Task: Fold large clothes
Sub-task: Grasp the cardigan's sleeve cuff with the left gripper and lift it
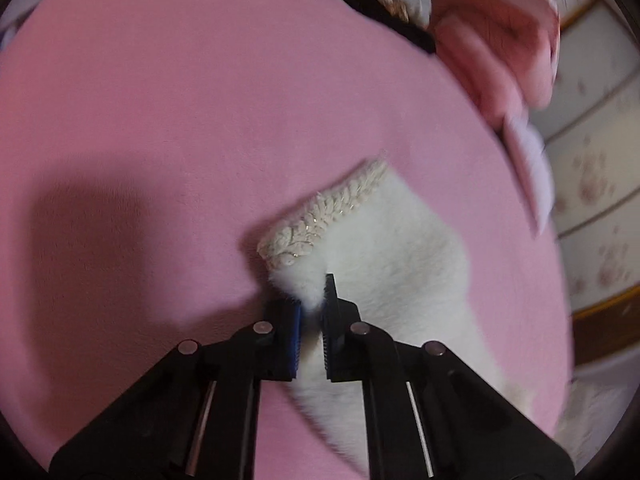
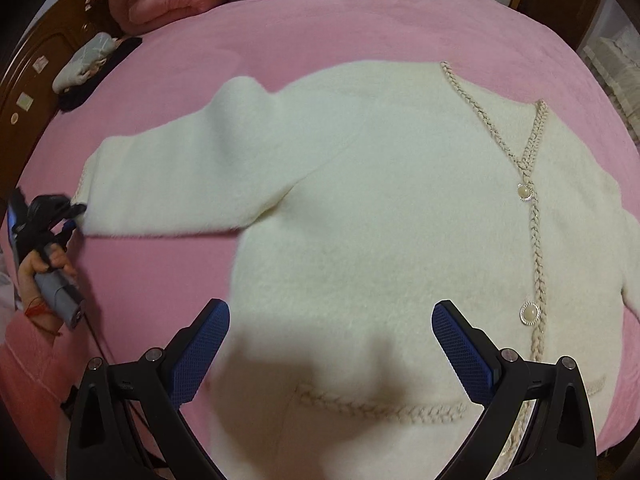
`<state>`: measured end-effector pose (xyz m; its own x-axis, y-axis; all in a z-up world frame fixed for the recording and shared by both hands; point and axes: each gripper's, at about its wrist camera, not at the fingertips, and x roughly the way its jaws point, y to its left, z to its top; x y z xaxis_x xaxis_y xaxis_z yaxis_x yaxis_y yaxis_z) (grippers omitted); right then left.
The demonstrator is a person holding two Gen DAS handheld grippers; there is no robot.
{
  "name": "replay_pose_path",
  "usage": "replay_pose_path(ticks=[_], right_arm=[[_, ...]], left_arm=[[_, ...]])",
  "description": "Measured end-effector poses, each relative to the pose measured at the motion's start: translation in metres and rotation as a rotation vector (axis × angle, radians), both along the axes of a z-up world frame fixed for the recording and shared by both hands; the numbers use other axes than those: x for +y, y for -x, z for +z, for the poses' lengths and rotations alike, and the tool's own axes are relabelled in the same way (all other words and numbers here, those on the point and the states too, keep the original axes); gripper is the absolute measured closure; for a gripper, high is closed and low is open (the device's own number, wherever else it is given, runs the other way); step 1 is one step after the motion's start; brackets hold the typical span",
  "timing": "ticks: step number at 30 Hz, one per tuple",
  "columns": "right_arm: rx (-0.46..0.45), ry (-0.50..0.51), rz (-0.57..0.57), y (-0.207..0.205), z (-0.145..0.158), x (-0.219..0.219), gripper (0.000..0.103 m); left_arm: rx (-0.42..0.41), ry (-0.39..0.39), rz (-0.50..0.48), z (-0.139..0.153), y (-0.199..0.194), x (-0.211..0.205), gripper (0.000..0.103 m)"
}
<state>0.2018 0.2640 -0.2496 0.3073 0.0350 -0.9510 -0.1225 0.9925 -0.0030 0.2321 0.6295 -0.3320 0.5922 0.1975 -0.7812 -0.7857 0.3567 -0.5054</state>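
Handling like a soft, fluffy, light knit: cardigan (image 2: 380, 208) is lying spread face-up on the pink bed (image 2: 280, 36), likely stretching and sagging if lifted from 1 point, so grabbing cuffs, hem or shoulders is looking best. Left gripper (image 1: 311, 312) is pinching the sleeve (image 1: 384, 248) just behind its braided cuff (image 1: 324, 216), jaws clenched on fabric. Right gripper (image 2: 330, 354) is hovering over the body, jaws wide, gripping nothing.

Both wrist views steeply downward, sharing cardigan sleeve (image 1: 384, 248) cuff.
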Motion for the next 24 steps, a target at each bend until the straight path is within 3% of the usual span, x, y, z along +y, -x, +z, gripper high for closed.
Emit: replay_pose_path(ticks=[3, 6, 12, 16, 21, 24], right_arm=[[-0.017, -0.02, -0.025, -0.01, 0.0, -0.013, 0.0], [-0.042, -0.047, -0.053, -0.016, 0.006, -0.028, 0.0], [-0.076, -0.116, -0.105, -0.011, 0.019, -0.081, 0.0], [-0.121, -0.15, -0.171, -0.006, 0.025, -0.146, 0.0], [-0.18, -0.179, -0.278, -0.002, 0.037, -0.219, 0.0], [-0.217, -0.19, -0.333, -0.003, 0.042, -0.265, 0.0]], left_arm=[[-0.102, -0.053, 0.04, 0.029, 0.01, -0.005, 0.098], [-0.251, -0.146, -0.002, 0.076, 0.013, -0.026, 0.098], [-0.472, -0.345, -0.188, 0.194, -0.013, -0.133, 0.098], [-0.592, -0.36, -0.346, 0.26, -0.069, -0.212, 0.098], [-0.631, -0.36, -0.577, 0.285, -0.131, -0.323, 0.098], [-0.63, -0.327, -0.716, 0.281, -0.162, -0.395, 0.098]])
